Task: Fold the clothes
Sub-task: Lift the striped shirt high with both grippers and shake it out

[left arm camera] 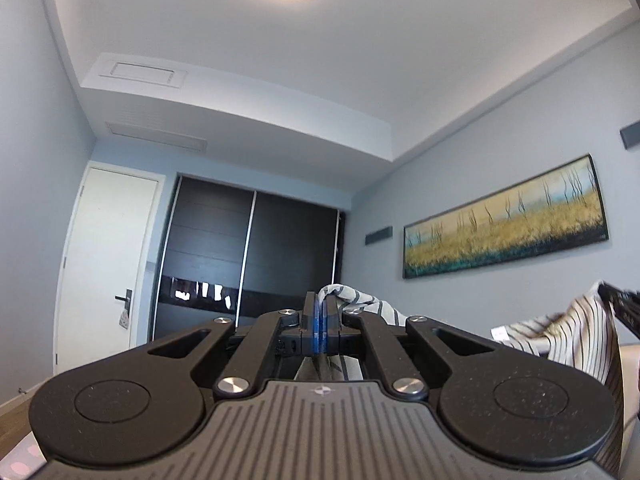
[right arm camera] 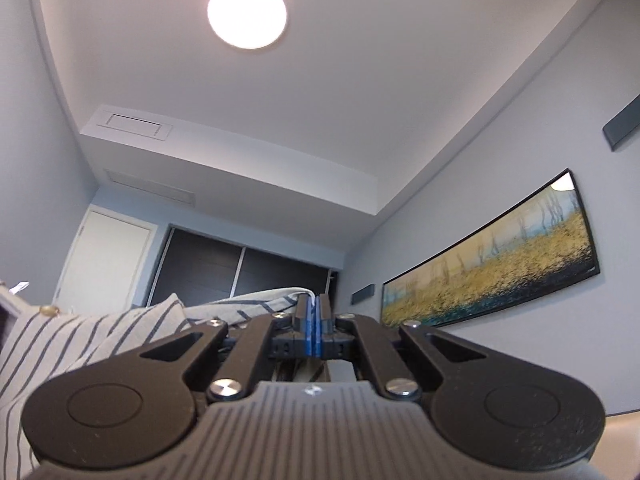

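Note:
A cream garment with thin dark stripes (left arm camera: 362, 300) is lifted in the air, and both grippers point up toward the far wall. My left gripper (left arm camera: 321, 300) is shut on one edge of it; the cloth bulges out to the right of the blue pads (left arm camera: 318, 326). The same striped garment (right arm camera: 92, 340) spreads to the left in the right wrist view, with a brass button on it. My right gripper (right arm camera: 313, 304) is shut on another edge of the cloth. At the right border of the left wrist view, the right gripper's black body (left arm camera: 624, 306) holds a hanging stretch of the garment.
A dark sliding wardrobe (left arm camera: 248, 256) and a white door (left arm camera: 108, 256) stand at the far end. A long landscape painting (left arm camera: 504, 224) hangs on the right wall. A round ceiling lamp (right arm camera: 247, 14) is lit overhead. Wood floor (left arm camera: 16, 404) shows at lower left.

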The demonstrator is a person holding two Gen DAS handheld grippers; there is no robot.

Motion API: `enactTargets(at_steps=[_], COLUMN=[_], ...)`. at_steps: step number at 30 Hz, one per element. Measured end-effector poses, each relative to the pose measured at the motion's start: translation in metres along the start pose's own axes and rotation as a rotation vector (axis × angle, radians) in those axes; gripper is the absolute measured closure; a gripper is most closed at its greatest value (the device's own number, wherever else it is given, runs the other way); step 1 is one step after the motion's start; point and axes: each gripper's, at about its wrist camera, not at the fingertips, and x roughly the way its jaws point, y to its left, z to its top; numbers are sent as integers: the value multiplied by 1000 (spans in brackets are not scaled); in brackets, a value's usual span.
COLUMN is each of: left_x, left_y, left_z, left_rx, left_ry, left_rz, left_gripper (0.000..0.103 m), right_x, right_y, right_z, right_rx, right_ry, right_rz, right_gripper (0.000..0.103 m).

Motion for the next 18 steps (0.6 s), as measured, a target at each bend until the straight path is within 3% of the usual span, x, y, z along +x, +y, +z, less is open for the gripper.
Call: enactTargets(at_steps=[13, 18], left_x=[-39, -30], left_y=[-22, -28], left_z=[33, 41], left_rx=[2, 31], left_ry=[-116, -103], left_rz=[-34, -24], left_gripper=[103, 103], right_x=[-45, -37], right_y=[-14, -15], right_z=[22, 22], right_rx=[10, 20], right_ry=[-92, -109], right_rz=[11, 8], right_gripper=[101, 101])
